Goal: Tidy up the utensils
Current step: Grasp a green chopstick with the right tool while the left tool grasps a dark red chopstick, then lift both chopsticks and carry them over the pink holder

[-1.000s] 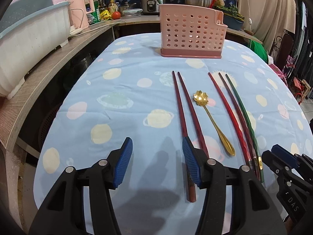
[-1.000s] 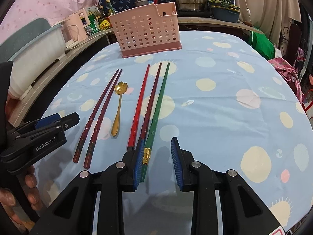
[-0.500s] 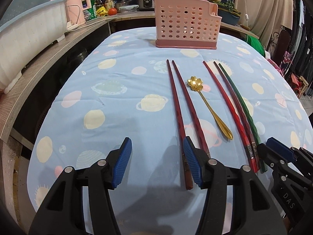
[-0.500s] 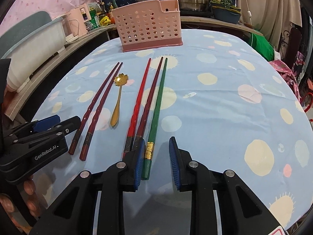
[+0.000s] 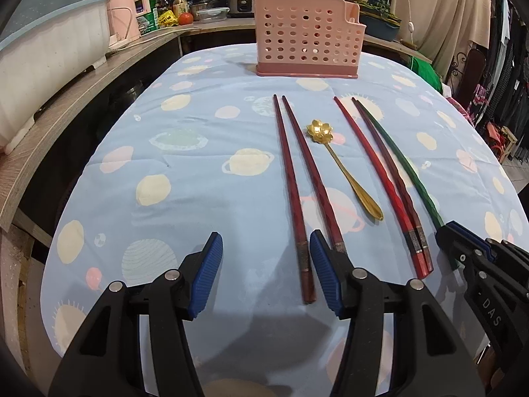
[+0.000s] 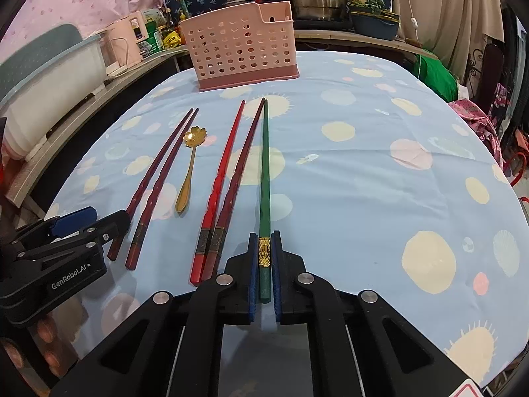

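A green chopstick (image 6: 264,178) lies on the blue tablecloth, and my right gripper (image 6: 264,248) is shut on its near end at the gold band. Left of it lie a red chopstick pair (image 6: 228,178), a gold flower spoon (image 6: 189,168) and a dark red chopstick pair (image 6: 158,178). My left gripper (image 5: 264,264) hovers open over the near end of the dark red pair (image 5: 297,195), one stick between its pads, the other under the right pad. A pink perforated utensil basket (image 5: 307,43) stands at the table's far side.
A wooden shelf (image 5: 66,109) runs along the left with a white tub (image 5: 46,63). Pots, bottles and a pink appliance (image 5: 129,16) crowd the counter behind the basket. Clothes and a green bag (image 6: 436,76) sit beyond the right table edge.
My right gripper's jaws have closed onto the green chopstick's near end. The left gripper has edged slightly back along the dark red pair, still open.
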Demonstrator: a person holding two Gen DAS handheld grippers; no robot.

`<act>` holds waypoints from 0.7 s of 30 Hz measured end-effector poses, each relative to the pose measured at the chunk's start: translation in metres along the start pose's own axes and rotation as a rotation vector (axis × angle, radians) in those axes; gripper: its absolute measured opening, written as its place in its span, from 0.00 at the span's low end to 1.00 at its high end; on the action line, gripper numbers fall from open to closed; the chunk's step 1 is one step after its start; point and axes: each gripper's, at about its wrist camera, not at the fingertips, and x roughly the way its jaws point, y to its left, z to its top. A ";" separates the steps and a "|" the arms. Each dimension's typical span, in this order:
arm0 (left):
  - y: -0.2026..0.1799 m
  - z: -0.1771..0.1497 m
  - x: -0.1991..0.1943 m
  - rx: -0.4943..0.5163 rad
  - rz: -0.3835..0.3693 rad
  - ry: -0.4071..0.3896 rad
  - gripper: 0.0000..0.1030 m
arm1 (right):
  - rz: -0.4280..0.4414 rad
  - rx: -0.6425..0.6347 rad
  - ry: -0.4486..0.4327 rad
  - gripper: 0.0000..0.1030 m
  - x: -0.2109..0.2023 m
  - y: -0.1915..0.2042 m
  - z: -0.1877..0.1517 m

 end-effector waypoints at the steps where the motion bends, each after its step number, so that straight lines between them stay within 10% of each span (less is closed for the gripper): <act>1: 0.000 0.000 0.001 -0.001 -0.002 0.007 0.51 | 0.001 0.000 -0.001 0.07 0.000 0.000 0.000; 12: 0.000 -0.004 0.001 -0.007 -0.006 0.002 0.43 | 0.003 0.001 -0.005 0.07 0.000 -0.001 -0.001; 21: 0.001 -0.004 -0.001 -0.004 -0.020 0.001 0.10 | 0.004 0.002 -0.004 0.07 0.000 -0.001 -0.001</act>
